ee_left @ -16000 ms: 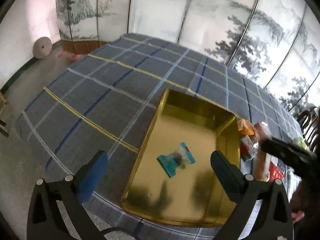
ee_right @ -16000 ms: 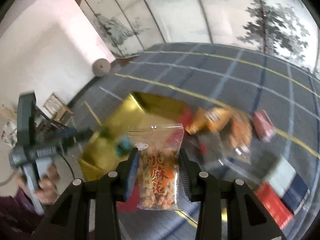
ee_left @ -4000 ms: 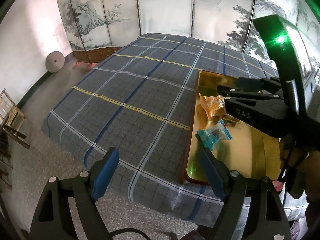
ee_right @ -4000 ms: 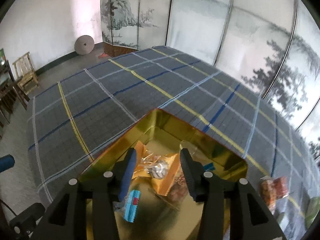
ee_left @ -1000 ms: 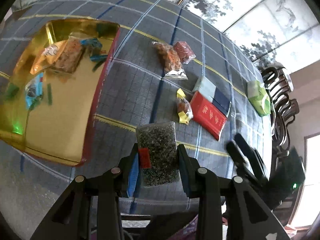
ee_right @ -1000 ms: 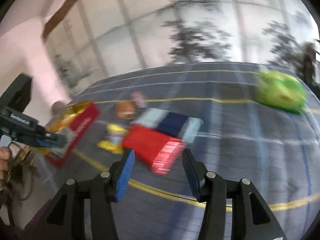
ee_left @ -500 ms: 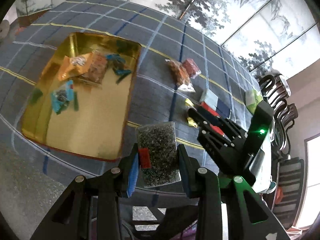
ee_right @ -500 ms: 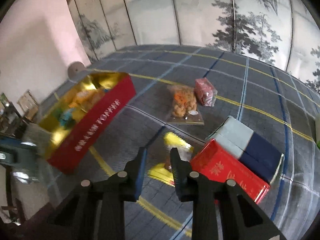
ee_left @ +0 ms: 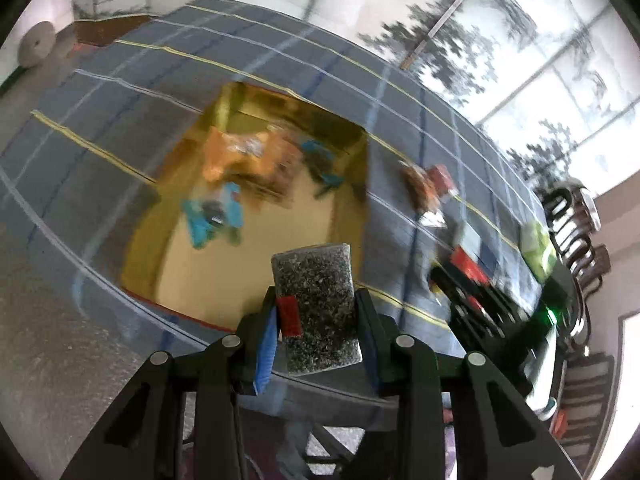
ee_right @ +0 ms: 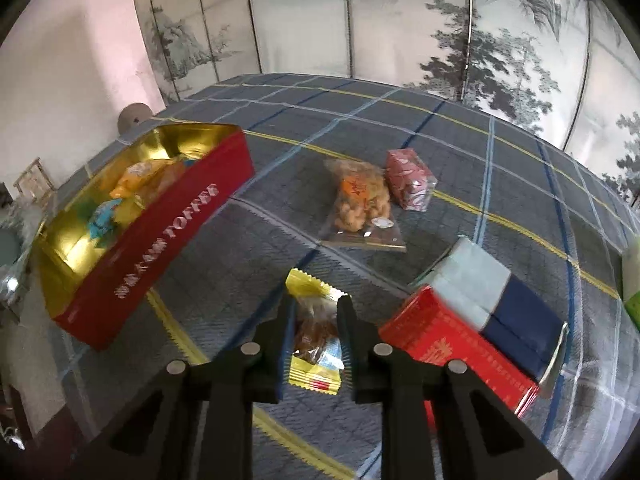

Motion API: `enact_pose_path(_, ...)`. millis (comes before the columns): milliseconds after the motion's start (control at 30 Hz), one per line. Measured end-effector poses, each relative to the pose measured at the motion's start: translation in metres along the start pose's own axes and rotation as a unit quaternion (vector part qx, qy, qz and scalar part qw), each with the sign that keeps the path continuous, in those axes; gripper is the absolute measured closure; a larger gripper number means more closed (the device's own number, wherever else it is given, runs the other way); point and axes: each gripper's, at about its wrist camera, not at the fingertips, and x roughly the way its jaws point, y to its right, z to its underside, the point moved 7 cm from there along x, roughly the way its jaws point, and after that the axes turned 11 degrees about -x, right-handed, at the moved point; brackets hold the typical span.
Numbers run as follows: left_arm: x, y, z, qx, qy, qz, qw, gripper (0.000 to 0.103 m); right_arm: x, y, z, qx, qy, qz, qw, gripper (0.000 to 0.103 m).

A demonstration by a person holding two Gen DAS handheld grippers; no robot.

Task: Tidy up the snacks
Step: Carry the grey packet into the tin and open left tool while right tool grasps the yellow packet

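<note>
While left tool (ee_left: 316, 316) pinches the speckled dark packet (ee_left: 314, 304) short of the gold tray (ee_left: 160, 248) ahead for drop-off, right tool (ee_right: 316, 320) straddles the yellow snack packet (ee_right: 314, 328), whether clamped I can't tell.

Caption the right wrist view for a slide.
Right gripper closes around a yellow snack packet on the plaid tablecloth, beside the red tin.

The left gripper (ee_left: 316, 316) is raised above the near edge of the table, its fingers (ee_left: 266, 340) clamped on a dark speckled packet (ee_left: 314, 304). The right gripper (ee_right: 316, 320) sits low over the tablecloth, fingers (ee_right: 348, 328) pressed against a yellow snack wrapper (ee_right: 314, 332).
</note>
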Motion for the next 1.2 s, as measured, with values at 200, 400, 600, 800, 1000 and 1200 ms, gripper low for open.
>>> enact_pose_path(200,0.002,-0.023,-0.017,-0.01,0.012,-0.023,0.9996,0.071,-0.018,-0.028,0.002,0.001,0.035,-0.026,0.999,0.086)
enact_pose_path(400,0.025,-0.01,-0.027,0.024,0.005,-0.032,0.9992,0.071,-0.017,-0.033,0.009,0.003,0.042,-0.03,0.999,0.089)
enact_pose_path(600,0.058,0.007,-0.039,0.06,-0.004,-0.044,0.9973,0.071,-0.017,-0.032,0.009,0.004,0.045,-0.027,0.999,0.091)
enact_pose_path(800,0.082,0.012,-0.05,0.073,-0.012,-0.053,0.9959,0.07,-0.017,-0.032,0.01,0.004,0.045,-0.027,0.999,0.091)
enact_pose_path(1000,0.075,0.013,-0.055,0.082,0.009,-0.043,0.9956,0.04,-0.015,-0.033,0.01,0.006,0.045,-0.028,0.999,0.092)
enact_pose_path(1200,0.046,-0.002,-0.053,0.055,0.058,-0.043,0.9959,0.029,-0.015,-0.032,0.007,0.014,0.043,-0.031,0.998,0.097)
